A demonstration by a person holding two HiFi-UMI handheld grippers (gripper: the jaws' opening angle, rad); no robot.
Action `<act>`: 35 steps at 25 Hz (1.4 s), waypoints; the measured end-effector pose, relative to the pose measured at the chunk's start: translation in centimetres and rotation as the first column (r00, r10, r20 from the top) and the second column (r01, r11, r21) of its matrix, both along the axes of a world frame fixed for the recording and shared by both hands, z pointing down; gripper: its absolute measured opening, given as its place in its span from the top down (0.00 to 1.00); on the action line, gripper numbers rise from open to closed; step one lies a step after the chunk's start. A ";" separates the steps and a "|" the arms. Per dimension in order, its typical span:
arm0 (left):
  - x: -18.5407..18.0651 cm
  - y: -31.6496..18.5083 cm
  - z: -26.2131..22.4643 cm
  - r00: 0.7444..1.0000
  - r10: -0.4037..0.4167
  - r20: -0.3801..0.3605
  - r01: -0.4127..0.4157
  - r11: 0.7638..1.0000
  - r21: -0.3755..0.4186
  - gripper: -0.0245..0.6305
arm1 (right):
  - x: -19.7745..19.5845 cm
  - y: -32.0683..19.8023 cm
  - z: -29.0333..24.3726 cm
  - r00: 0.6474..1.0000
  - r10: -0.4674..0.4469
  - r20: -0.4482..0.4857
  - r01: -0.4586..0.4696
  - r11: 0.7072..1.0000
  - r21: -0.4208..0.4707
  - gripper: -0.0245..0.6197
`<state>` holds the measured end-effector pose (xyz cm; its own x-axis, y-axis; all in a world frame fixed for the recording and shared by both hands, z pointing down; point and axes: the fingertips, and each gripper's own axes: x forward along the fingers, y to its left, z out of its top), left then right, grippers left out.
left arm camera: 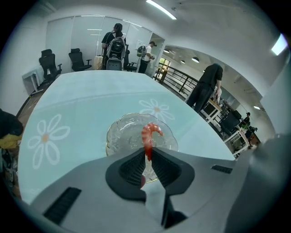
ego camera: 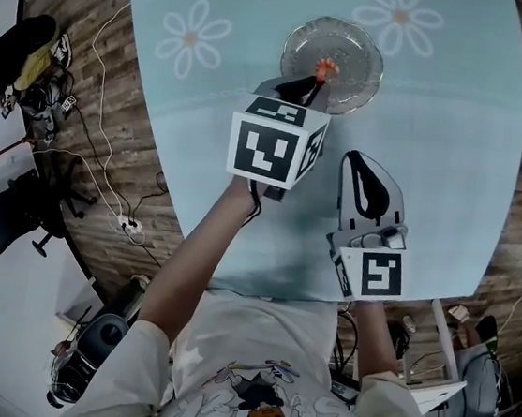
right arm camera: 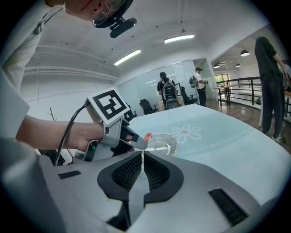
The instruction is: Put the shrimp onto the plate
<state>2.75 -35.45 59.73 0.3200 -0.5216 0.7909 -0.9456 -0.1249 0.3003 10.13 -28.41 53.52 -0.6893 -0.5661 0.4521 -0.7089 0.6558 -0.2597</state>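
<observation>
Shrimp [left arm camera: 149,136], red and curled, is pinched by one end between the closed jaws of the left tool [left arm camera: 148,154], right over the clear glass plate [ego camera: 305,38] that stands on the far part of the pale blue, flower-printed worktop [ego camera: 439,140]. Nearer and to the right, the right tool [right arm camera: 142,159] hovers above the worktop, jaws pressed together with nothing between them.

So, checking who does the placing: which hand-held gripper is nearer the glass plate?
Left. The left hand-held gripper holds the shrimp over the plate; the right hand-held gripper sits shut, well short of the plate, closer to the person.
</observation>
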 end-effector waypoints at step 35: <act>-3.3 11.1 -8.5 0.996 -0.048 -0.074 0.058 0.987 0.148 0.88 | -0.8 6.9 -6.4 1.000 0.018 -0.005 -0.018 0.996 0.090 0.91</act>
<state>-0.58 -24.38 51.23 0.3408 -0.6502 0.6791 -0.9293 -0.1238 0.3479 9.34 -21.49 47.08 -0.6760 -0.6171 0.4028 -0.7223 0.6632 -0.1961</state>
